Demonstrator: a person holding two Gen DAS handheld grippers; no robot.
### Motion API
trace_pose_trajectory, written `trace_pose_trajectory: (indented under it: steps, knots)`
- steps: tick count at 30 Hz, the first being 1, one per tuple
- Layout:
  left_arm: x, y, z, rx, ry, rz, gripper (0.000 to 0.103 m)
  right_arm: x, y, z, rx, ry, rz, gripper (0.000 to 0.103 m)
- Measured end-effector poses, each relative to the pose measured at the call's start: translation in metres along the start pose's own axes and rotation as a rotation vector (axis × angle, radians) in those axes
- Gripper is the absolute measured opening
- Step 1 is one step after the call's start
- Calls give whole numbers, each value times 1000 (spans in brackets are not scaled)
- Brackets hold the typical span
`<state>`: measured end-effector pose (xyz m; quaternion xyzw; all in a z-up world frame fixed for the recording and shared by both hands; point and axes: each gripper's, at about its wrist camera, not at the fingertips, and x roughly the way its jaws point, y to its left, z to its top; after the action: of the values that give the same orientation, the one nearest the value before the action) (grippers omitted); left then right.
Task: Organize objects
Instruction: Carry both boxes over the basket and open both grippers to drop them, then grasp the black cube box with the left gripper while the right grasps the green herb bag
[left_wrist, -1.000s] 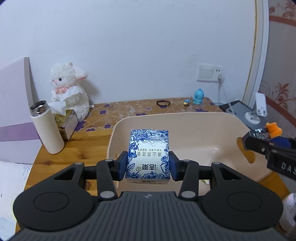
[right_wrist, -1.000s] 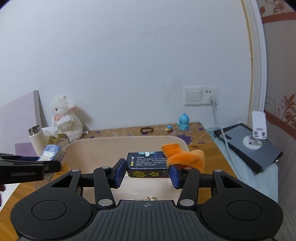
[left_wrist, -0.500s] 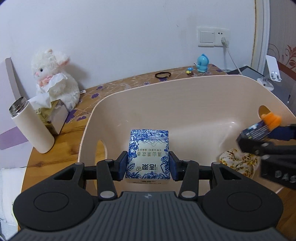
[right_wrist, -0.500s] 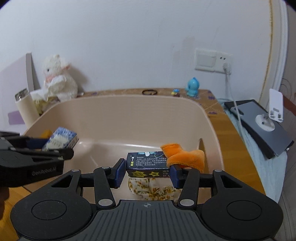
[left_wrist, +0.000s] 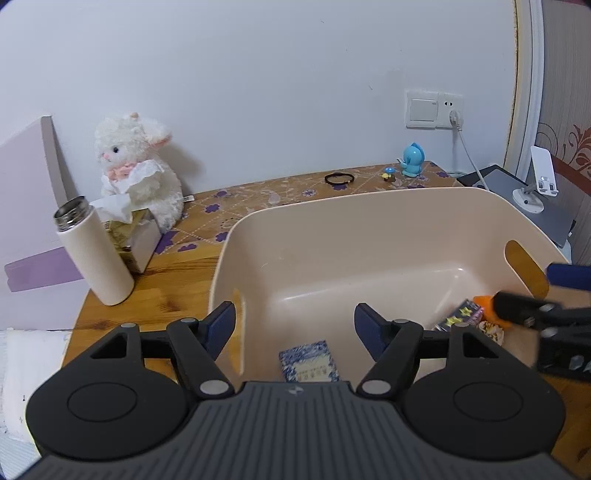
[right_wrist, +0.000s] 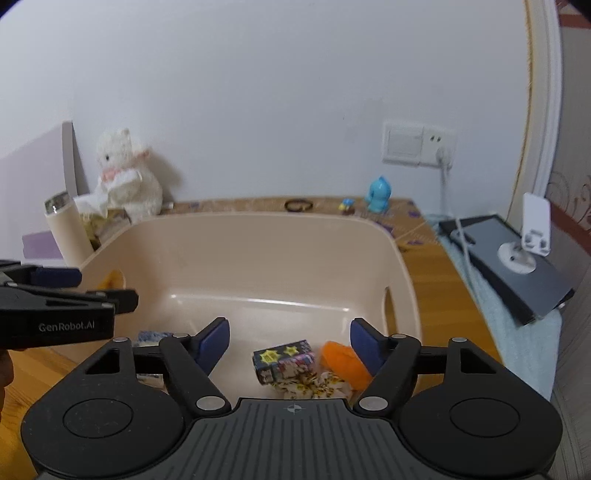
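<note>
A beige plastic bin (left_wrist: 369, 206) (right_wrist: 258, 225) stands on the wooden table. My left gripper (left_wrist: 295, 325) is open and empty above its near left side; the blue-and-white patterned box (left_wrist: 309, 361) lies on the bin floor below it. My right gripper (right_wrist: 290, 338) is open and empty above the bin's right side. Below it lie the dark box with yellow stars (right_wrist: 282, 360) (left_wrist: 460, 315), an orange plush piece (right_wrist: 343, 362) and a floral cloth (right_wrist: 314, 386). The left gripper also shows in the right wrist view (right_wrist: 125, 295).
A white thermos (left_wrist: 94, 251), a tissue box (left_wrist: 136, 236) and a white plush lamb (left_wrist: 136, 170) stand left of the bin. A black hair tie (left_wrist: 339, 179), a blue figurine (left_wrist: 413, 159), a tablet (right_wrist: 517, 266) and a white phone stand (right_wrist: 535, 225) lie behind and right.
Both grippers opened over the bin. The blue-and-white box dropped from the left gripper, and the starred box with the orange plush dropped from the right; all now lie on the bin floor.
</note>
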<state>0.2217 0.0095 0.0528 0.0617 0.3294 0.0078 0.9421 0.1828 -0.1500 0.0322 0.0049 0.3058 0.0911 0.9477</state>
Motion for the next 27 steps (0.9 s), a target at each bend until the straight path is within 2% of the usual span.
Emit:
trace_pose_trajectory:
  steps: [6, 15, 27]
  knots:
    - [-30, 9, -10, -1, -20, -11, 74, -37, 3, -9, 0, -48, -6, 78]
    - [-69, 14, -36, 12, -38, -32, 75, -69, 7, -32, 6, -55, 0, 79]
    - [-63, 17, -87, 39, 46, -42, 75, -64, 22, -78, 5, 27, 31, 79]
